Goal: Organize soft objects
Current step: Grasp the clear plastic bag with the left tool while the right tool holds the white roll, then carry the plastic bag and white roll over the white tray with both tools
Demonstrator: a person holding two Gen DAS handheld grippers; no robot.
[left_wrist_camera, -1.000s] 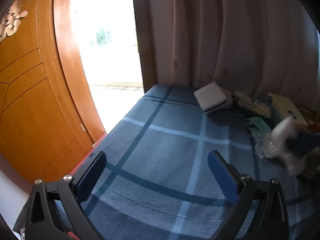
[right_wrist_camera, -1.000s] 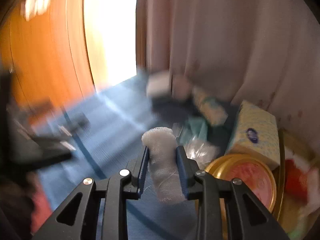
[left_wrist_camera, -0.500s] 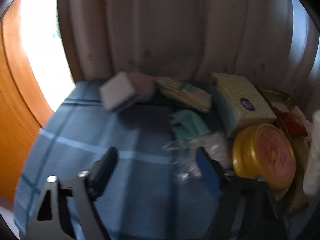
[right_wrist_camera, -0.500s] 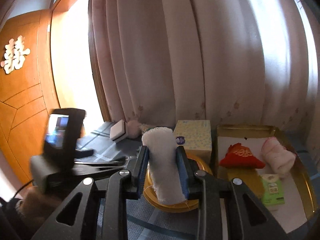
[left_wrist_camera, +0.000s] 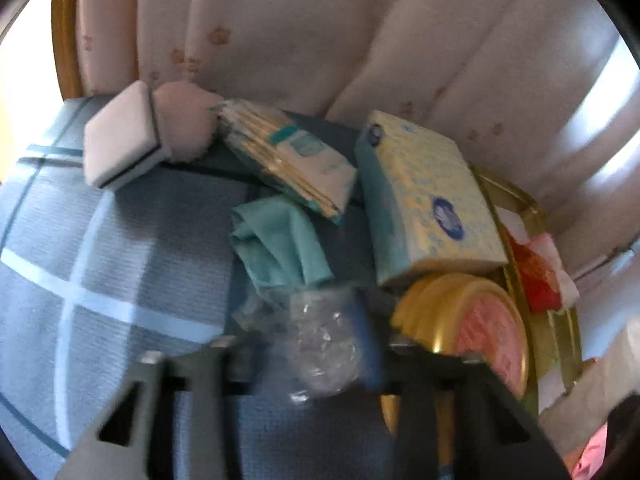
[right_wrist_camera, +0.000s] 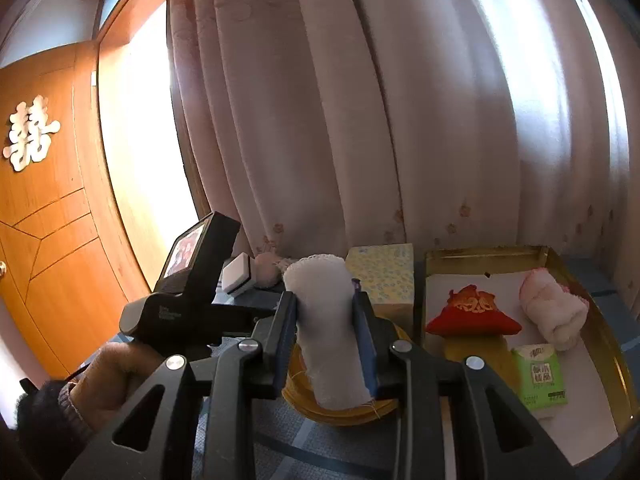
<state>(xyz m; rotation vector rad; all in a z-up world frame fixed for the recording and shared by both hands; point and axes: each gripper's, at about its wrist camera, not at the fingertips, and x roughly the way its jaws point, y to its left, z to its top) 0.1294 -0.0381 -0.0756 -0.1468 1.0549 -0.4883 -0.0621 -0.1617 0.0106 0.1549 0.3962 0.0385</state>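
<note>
In the left wrist view, my left gripper [left_wrist_camera: 304, 356] is blurred and its jaws are closing on a crinkled clear plastic bag [left_wrist_camera: 324, 344] that fills the gap between them. The blue right pad [left_wrist_camera: 366, 344] lies against the bag. Just beyond it lies a teal cloth [left_wrist_camera: 280, 244]. My right gripper [right_wrist_camera: 326, 308] is shut on an upright white gauze roll [right_wrist_camera: 324, 320], held above a round gold tin [right_wrist_camera: 340, 412]. To its right, a gold tray [right_wrist_camera: 608, 344] holds a red pouch [right_wrist_camera: 472, 316], a pink rolled towel [right_wrist_camera: 554, 308] and a green tissue pack [right_wrist_camera: 540, 376].
A yellow tissue box [left_wrist_camera: 424, 200], a flat tissue pack [left_wrist_camera: 288, 160], a white block [left_wrist_camera: 120, 140] and a pink puff [left_wrist_camera: 184, 120] sit along the curtain on the blue plaid cloth [left_wrist_camera: 80, 260]. The round tin [left_wrist_camera: 480, 328] touches the tray's left side. A hand [right_wrist_camera: 112, 376] holds the left gripper's body [right_wrist_camera: 188, 308].
The left gripper swung right from bare plaid cloth to the pile, and its jaws narrowed around the plastic bag. The right gripper turned toward the tray with the roll, then held still.
</note>
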